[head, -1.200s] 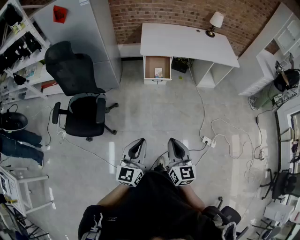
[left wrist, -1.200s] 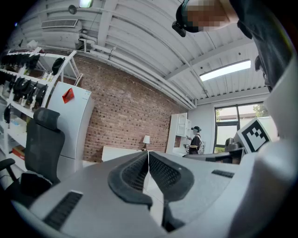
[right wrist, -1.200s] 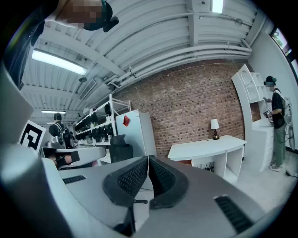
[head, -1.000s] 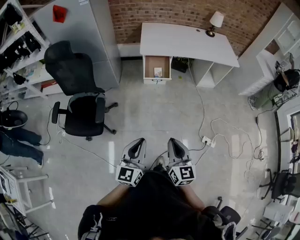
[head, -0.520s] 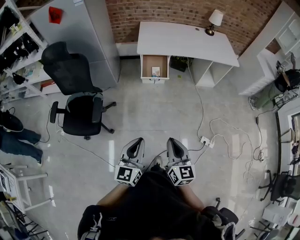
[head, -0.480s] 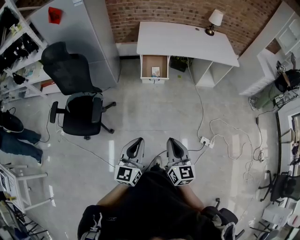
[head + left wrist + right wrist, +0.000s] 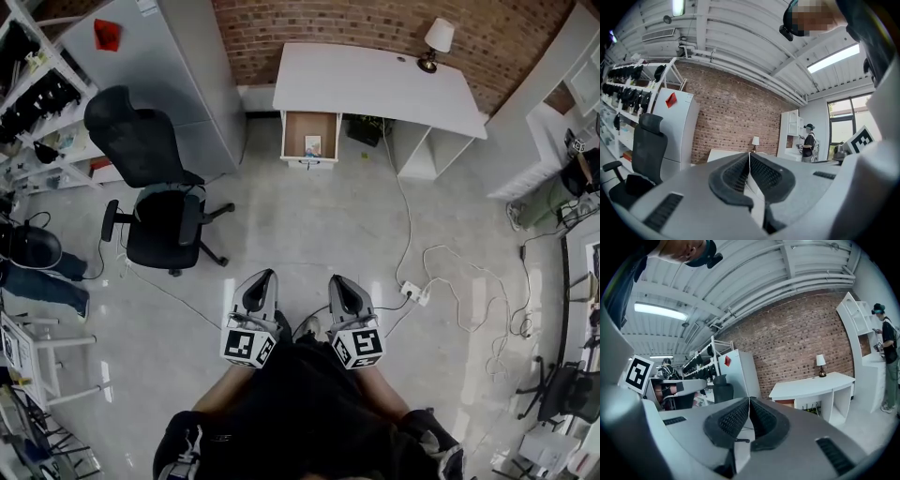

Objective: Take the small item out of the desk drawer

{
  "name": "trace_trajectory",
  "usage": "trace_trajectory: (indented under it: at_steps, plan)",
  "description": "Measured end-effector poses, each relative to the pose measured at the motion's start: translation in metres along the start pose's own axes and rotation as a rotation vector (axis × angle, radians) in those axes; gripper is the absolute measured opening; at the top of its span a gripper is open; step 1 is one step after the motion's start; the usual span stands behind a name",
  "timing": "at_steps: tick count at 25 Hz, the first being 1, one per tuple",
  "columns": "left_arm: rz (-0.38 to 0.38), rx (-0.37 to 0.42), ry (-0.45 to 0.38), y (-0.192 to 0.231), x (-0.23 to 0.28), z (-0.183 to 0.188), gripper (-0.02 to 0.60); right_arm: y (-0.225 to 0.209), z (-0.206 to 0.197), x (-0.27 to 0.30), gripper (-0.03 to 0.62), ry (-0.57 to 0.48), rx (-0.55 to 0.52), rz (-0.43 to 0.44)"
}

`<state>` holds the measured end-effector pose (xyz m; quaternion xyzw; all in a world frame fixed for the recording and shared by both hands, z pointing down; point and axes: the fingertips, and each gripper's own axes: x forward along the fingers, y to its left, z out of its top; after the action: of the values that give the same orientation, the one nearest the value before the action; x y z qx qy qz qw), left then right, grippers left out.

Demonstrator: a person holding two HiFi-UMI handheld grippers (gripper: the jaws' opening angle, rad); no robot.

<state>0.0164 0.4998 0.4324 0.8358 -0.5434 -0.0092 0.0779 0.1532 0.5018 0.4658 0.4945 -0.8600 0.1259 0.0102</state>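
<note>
From the head view, the white counter (image 7: 375,80) stands against a brick wall (image 7: 328,23), well apart from the person across a pale, glossy floor (image 7: 300,225). Its drawer (image 7: 297,139) is pulled out toward the person, with a brown wood-toned inside and white sides. The small item (image 7: 313,146) lies flat in it, a light rectangular piece that seems to have its long side along the drawer's pull. Too small to say what it is made of. The left tool (image 7: 260,279) and right tool (image 7: 339,281) are held low and close to the body, both pointing at the drawer, which lies straight ahead of them. The right tool looks slightly better lined up with it, so I judge that hand the likelier one to reach in after the walk across. A black mesh chair (image 7: 155,187) stands off to the left and a white cable (image 7: 408,234) trails on the right, both beside the direct path.

In the left gripper view, the left tool (image 7: 749,155) has its ribbed black pads pressed together with nothing between them. The counter's edge and a small lamp (image 7: 754,140) show beyond.

In the right gripper view, the right tool (image 7: 749,400) is likewise closed and empty, its rubbery pads meeting at the tips. The smooth white counter and the drawer's brown front gap sit far ahead.
</note>
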Motion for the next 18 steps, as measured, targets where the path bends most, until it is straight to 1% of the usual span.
trace_trajectory:
  at_steps: [3,9,15,18]
  plan:
    - [0.016,-0.012,0.02,0.005,0.012,-0.004,0.012,-0.014,0.001,0.01,0.031,0.011,0.012,-0.003]
    - [-0.001,-0.012,0.03,0.022,0.052,-0.008,0.012,-0.033,0.008,0.055,0.031,0.027,-0.005,0.003]
    - [-0.019,-0.039,0.025,0.074,0.113,-0.001,0.012,-0.05,0.017,0.126,0.031,0.033,-0.003,-0.024]
    - [-0.044,-0.048,0.022,0.103,0.148,0.01,0.012,-0.055,0.027,0.169,0.031,0.038,-0.011,-0.036]
